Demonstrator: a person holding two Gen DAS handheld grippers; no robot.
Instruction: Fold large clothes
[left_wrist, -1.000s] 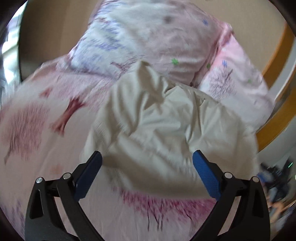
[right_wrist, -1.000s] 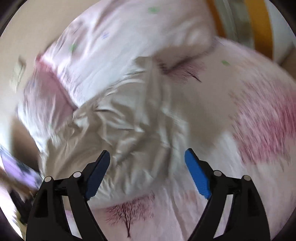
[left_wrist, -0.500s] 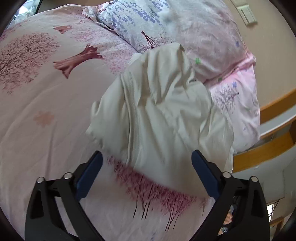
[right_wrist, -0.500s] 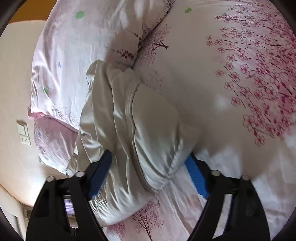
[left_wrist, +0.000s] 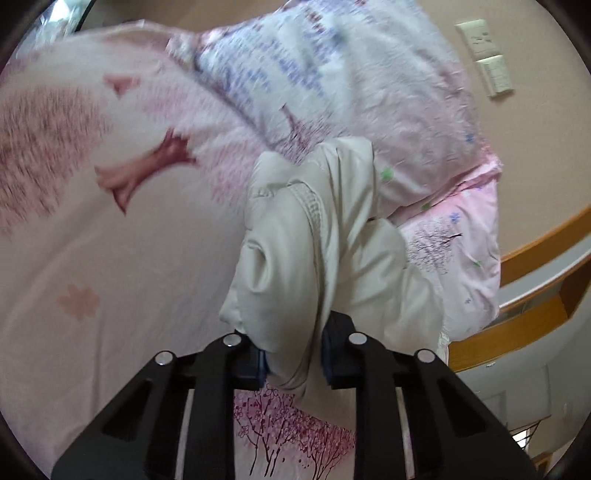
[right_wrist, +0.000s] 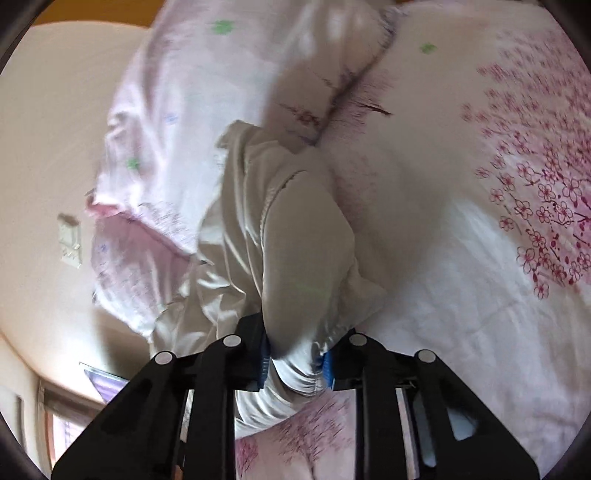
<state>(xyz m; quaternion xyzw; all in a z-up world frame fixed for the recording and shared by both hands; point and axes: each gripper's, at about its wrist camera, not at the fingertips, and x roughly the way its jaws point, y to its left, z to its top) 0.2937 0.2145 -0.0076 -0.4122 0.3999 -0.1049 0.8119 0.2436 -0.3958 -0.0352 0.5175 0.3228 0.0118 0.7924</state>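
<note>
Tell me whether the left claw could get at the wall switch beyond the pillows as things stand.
Probably not. The left claw has just closed on a bunched fold of the beige garment, so it is occupied, and the piled floral pillows lie between it and the wall switch, which looks well beyond them.

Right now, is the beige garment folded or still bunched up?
Bunched up: the crumpled beige fabric garment lies heaped on the pink floral bedding, both tongs clamped on its near edge.
</note>
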